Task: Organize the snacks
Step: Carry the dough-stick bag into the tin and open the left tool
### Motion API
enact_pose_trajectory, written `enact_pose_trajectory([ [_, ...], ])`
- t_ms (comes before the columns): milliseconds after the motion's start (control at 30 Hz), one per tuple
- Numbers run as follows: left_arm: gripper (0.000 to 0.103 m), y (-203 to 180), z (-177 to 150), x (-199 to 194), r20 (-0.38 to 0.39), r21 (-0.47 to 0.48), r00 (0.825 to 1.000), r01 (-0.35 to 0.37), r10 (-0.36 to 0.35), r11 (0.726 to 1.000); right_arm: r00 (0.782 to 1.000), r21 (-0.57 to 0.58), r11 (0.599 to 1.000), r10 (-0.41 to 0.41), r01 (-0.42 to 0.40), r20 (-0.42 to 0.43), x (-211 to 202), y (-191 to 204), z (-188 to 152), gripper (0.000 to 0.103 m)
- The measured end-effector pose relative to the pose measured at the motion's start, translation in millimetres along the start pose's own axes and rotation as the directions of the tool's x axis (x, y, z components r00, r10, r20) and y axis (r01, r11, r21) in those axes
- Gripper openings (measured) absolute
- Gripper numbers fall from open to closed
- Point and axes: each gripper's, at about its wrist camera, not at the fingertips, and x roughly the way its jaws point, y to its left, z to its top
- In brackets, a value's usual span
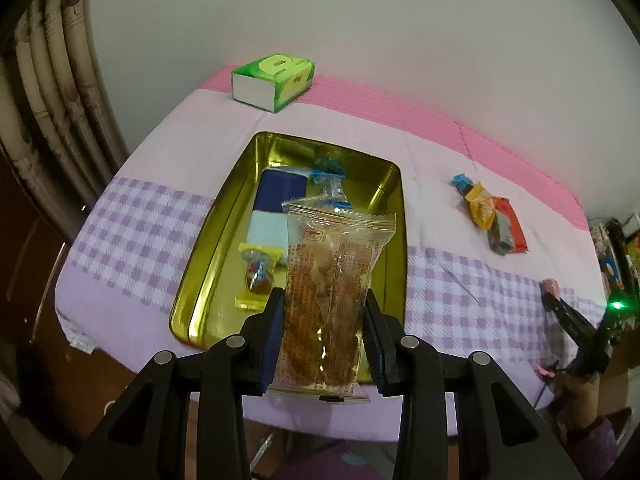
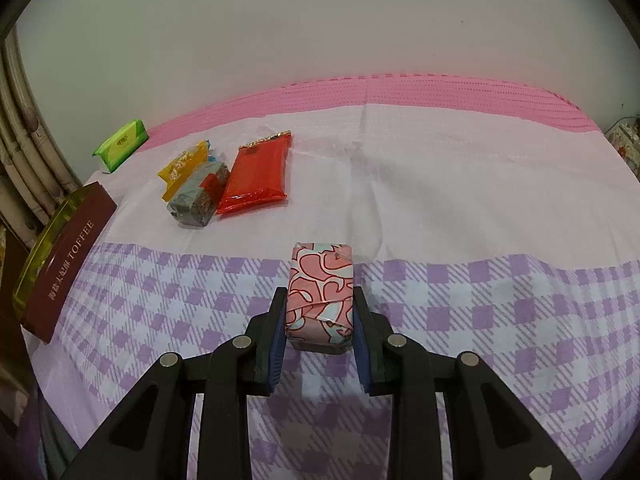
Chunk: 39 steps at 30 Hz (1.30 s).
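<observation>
My left gripper (image 1: 325,300) is shut on a clear packet of brown snack (image 1: 332,292) and holds it above the near end of the gold tin (image 1: 208,272). The tin holds a blue-and-white pack (image 1: 276,208), a small yellow-edged sweet (image 1: 258,276) and clear blue-trimmed wrappers (image 1: 328,188). My right gripper (image 2: 320,300) is shut on a pink heart-patterned packet (image 2: 320,292) just above the checked cloth. A red pack (image 2: 256,176), a grey bar (image 2: 198,196) and a yellow packet (image 2: 182,170) lie together on the cloth; they also show in the left wrist view (image 1: 492,216).
A green tissue box (image 1: 274,80) stands at the far edge near the wall. The tin's maroon TOFFEE side (image 2: 68,260) is at the left of the right wrist view. The right gripper (image 1: 568,316) shows at the table's right edge. Curtains hang left.
</observation>
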Motion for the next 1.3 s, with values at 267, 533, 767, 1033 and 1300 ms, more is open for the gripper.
enact_pose_trajectory([
  [267,0.037,5,15,18,0.016,-0.014,0.999,-0.031,0.031,0.999,1.0,0.005,1.0,0.005,-0.005,0.0,0,0,0,0.027],
  [533,0.038,10,15,27,0.013,0.0,0.996,-0.092,0.092,0.996,1.0,0.005,1.0,0.007,-0.007,0.001,0,0,0,0.027],
  [767,0.038,6,14,33,-0.001,0.023,0.992,-0.129,0.129,0.991,1.0,0.006,1.0,0.009,-0.009,0.0,0,0,0,0.028],
  [1033,0.038,11,12,40,-0.039,0.011,0.989,-0.141,0.141,0.99,1.0,0.006,1.0,0.009,-0.009,0.001,0,-1,0,0.028],
  [1300,0.038,14,11,44,-0.059,0.006,0.986,-0.155,0.155,0.988,1.0,0.007,1.0,0.01,-0.01,0.001,0,0,0,0.028],
])
